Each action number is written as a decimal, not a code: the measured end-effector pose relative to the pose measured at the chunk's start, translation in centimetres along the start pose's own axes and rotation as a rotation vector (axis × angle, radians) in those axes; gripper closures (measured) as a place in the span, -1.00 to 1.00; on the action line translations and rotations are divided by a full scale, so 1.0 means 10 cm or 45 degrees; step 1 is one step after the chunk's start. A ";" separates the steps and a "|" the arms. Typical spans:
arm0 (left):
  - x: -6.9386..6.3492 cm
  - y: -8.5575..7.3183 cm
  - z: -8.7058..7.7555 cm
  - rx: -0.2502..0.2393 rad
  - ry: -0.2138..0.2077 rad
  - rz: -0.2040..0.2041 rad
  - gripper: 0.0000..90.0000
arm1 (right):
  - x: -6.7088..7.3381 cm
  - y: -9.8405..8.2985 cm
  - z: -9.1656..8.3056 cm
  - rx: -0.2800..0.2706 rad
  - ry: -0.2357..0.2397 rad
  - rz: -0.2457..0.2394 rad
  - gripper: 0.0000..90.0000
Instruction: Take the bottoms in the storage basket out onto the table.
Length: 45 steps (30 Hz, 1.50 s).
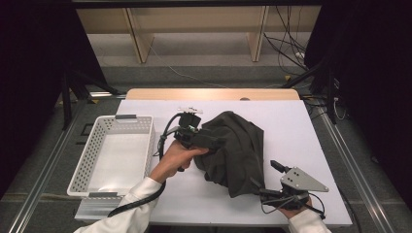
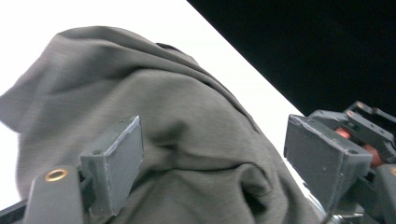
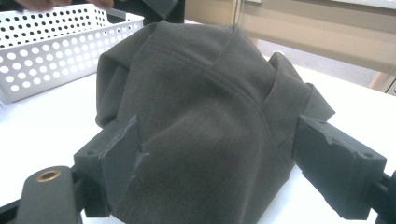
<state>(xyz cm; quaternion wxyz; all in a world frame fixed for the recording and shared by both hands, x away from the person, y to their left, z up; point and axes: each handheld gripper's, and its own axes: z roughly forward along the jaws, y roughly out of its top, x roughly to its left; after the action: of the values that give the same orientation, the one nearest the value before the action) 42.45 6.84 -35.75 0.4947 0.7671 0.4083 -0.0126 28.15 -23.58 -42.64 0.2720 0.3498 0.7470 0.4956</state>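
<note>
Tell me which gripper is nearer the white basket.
Left. The left gripper is at the dark cloth's basket-side edge; the right gripper is beyond the cloth from the white basket.

Lab: rig frame [image 1: 43, 194], loose cables [image 1: 291, 48]

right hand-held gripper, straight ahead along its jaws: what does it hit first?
Most likely the dark cloth: the right hand-held gripper has its open jaws either side of the bundle, close in front. The white perforated basket sits farther back and off to one side. Depth is approximate.
</note>
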 end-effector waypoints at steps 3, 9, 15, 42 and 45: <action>0.08 0.03 -0.15 -0.060 0.043 -0.002 -0.58 | 0.00 0.00 0.00 -0.005 -0.001 0.001 -0.62; 0.24 0.09 -0.46 -0.173 0.042 -0.013 -0.61 | -0.01 0.00 0.00 -0.006 0.002 -0.001 -0.63; 0.36 0.10 -0.72 -0.258 0.112 0.002 -0.65 | -0.01 0.00 -0.01 -0.009 0.000 0.006 -0.63; 1.20 -0.08 -1.49 -0.289 0.528 -0.163 -0.65 | -0.07 -0.02 -0.02 -0.014 0.006 0.037 -0.63; 1.26 -0.11 -1.50 -0.254 0.559 -0.180 -0.64 | -0.07 -0.02 -0.02 -0.014 0.009 0.038 -0.63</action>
<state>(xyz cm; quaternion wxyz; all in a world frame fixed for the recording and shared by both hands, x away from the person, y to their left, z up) 44.39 26.30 -34.27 0.4654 0.6682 0.5580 0.1601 28.39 -24.30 -42.76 0.2637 0.3577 0.7399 0.5050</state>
